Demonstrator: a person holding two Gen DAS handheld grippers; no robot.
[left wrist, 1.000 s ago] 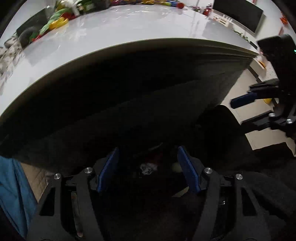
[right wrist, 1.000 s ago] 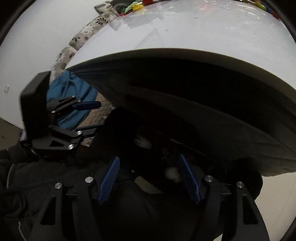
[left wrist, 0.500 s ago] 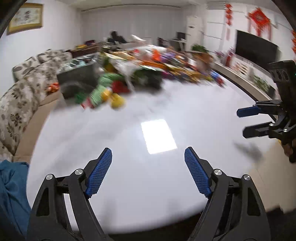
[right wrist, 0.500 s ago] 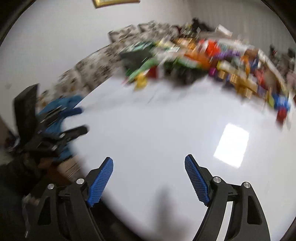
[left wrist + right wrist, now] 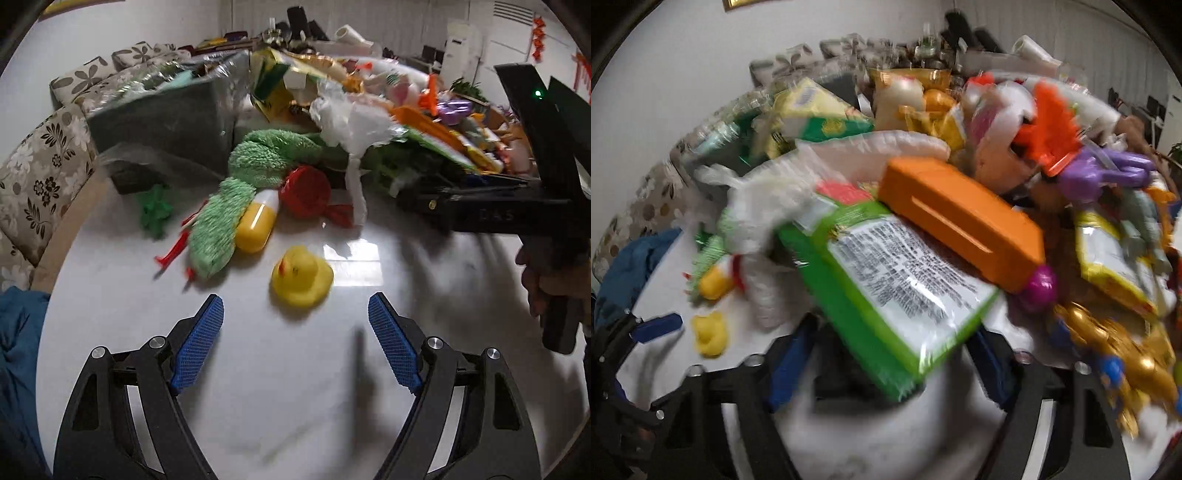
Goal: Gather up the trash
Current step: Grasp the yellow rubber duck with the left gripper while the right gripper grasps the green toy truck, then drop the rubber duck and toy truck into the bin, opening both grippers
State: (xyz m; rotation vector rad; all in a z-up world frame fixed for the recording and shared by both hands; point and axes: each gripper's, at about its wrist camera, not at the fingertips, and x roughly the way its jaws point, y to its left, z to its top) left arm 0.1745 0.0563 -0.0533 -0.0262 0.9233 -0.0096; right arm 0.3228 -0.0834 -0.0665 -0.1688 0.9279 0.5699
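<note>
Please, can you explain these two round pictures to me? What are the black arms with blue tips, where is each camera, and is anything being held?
No robot here: a person carries one hand-held gripper in each hand, each with its own fisheye camera looking along its fingers. In the left view, the left gripper is open and empty above a white table, near a yellow rubber duck; the right gripper reaches in from the side. The right view is blurred: its jaws have just been closing, with a green packet between them, not visibly clamped. Behind lies a heap of toys and wrappers.
</note>
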